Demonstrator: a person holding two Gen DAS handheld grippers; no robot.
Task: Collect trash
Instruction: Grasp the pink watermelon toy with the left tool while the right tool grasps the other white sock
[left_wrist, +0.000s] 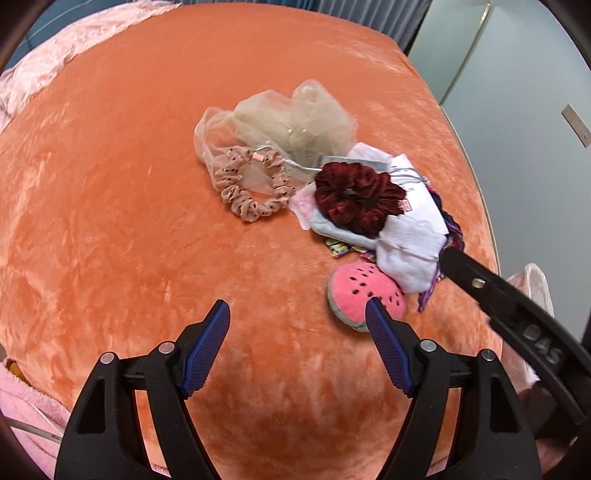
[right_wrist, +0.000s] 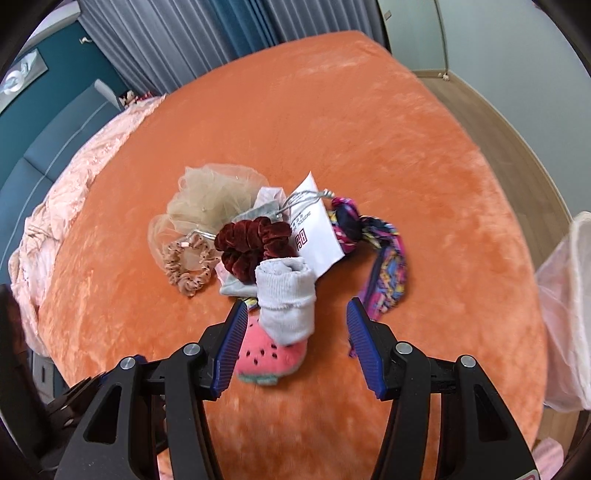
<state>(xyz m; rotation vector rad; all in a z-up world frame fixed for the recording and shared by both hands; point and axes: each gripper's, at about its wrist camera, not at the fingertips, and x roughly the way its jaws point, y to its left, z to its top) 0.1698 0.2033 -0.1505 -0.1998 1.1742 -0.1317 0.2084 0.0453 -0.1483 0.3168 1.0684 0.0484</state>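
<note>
A pile of small items lies on the orange bed (left_wrist: 147, 184). It holds a beige tulle piece (left_wrist: 280, 118), a pink scrunchie (left_wrist: 251, 184), a dark red velvet scrunchie (left_wrist: 358, 195), a white paper tag (right_wrist: 317, 236), a white sock (right_wrist: 286, 295), a multicoloured fabric strip (right_wrist: 384, 266) and a pink watermelon plush (right_wrist: 269, 354). My left gripper (left_wrist: 297, 308) is open and empty, short of the pile. My right gripper (right_wrist: 297, 308) is open, its jaws either side of the white sock and above the plush. The right gripper's arm shows in the left wrist view (left_wrist: 498, 295).
A pink quilt (right_wrist: 74, 184) lies along the bed's left side. A translucent pale bag (right_wrist: 569, 314) hangs at the right edge of the bed. Blue curtains (right_wrist: 166, 40) and a wood floor (right_wrist: 498, 140) lie beyond the bed.
</note>
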